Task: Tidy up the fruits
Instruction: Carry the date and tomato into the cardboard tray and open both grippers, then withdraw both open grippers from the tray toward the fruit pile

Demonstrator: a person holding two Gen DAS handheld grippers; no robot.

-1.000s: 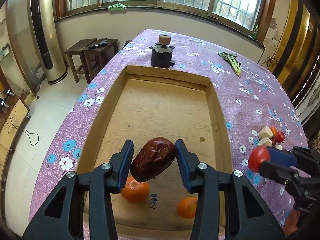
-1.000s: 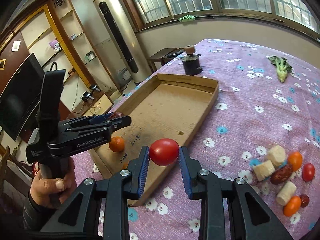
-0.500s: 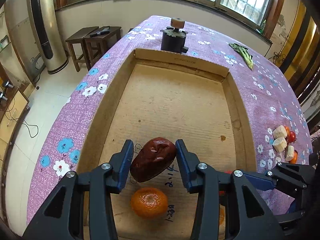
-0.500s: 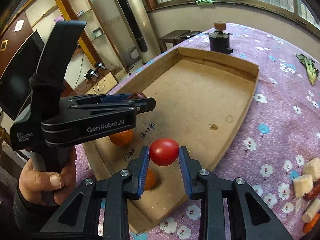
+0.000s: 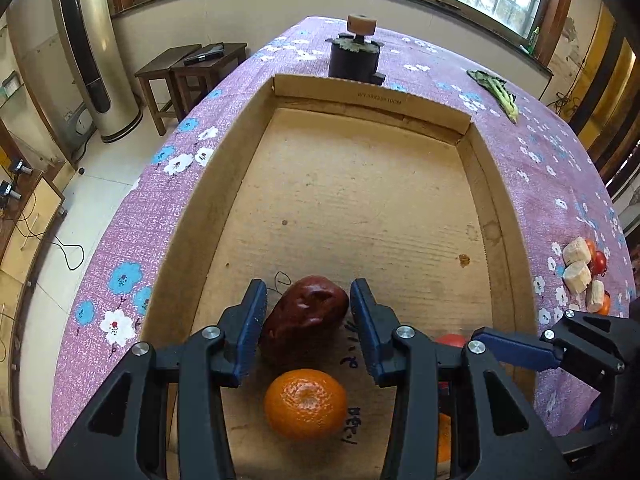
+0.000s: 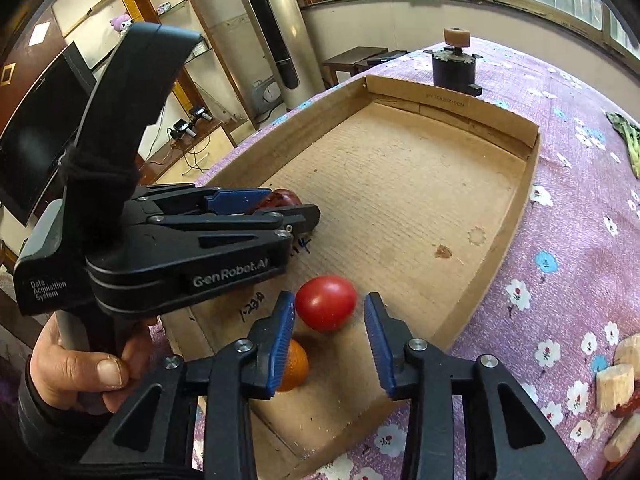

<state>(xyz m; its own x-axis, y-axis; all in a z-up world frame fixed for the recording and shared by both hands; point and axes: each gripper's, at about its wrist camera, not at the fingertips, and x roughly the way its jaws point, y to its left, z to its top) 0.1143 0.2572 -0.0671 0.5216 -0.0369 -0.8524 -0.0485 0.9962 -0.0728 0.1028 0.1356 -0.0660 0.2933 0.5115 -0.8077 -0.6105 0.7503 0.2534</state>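
Your left tool (image 5: 308,312) is clamping the dark red date (image 5: 306,318) between its pads, low over the cardboard tray (image 5: 360,184) floor near the 6 o'clock end. Your right tool (image 6: 330,334) has just been opening its jaws; the red tomato (image 6: 326,302) is sitting between them on the tray floor, with a clear gap at the right pad. One mandarin (image 5: 306,404) is lying at 6 o'clock of the date, another (image 6: 296,366) at 7 o'clock of the tomato. More fruit pieces (image 5: 578,266) are waiting on the counter (image 5: 560,168) at 3 o'clock.
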